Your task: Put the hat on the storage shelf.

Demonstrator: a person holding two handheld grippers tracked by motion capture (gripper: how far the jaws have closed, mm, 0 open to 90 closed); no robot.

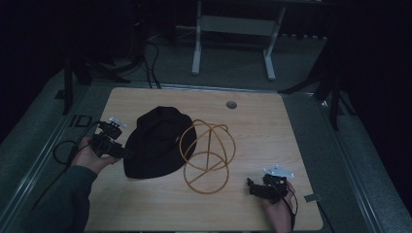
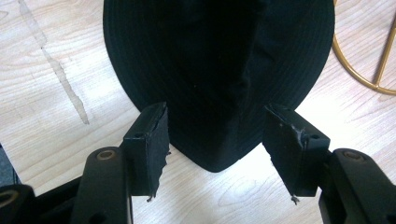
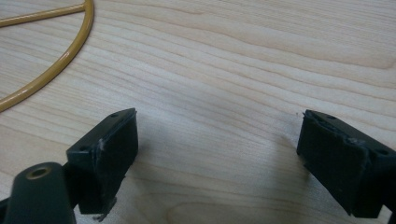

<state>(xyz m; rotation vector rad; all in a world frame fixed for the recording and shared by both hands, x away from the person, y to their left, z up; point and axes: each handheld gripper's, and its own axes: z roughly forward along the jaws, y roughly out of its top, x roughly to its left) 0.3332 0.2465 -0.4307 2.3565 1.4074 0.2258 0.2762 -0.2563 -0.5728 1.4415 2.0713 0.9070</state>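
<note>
**Left jaws frame the hat brim**

Black jaws of the left hand-held gripper stand wide, one either side of the hat brim's near tip, not yet pinching it. Seen from above, the hat lies flat on the worktop, with that gripper touching or just short of its left edge, and a gold wire stand just beside its right edge, the brim perhaps overlapping the wire.

The right hand-held gripper rests well to the right of the hat, beyond the stand, jaws wide over bare wood.

To do this grasp well, I judge the left jaws should slide a little further so both pads cover brim cloth, one under and one over it, then close firmly; a shallow bite on soft fabric could slip. Lifting away from the stand would avoid snagging the wire.

Dim light makes the crown's shape hard to read from above. Whether the brim rests on the stand's ring cannot be told. The left gripper view cuts off the hat's far side.
</note>
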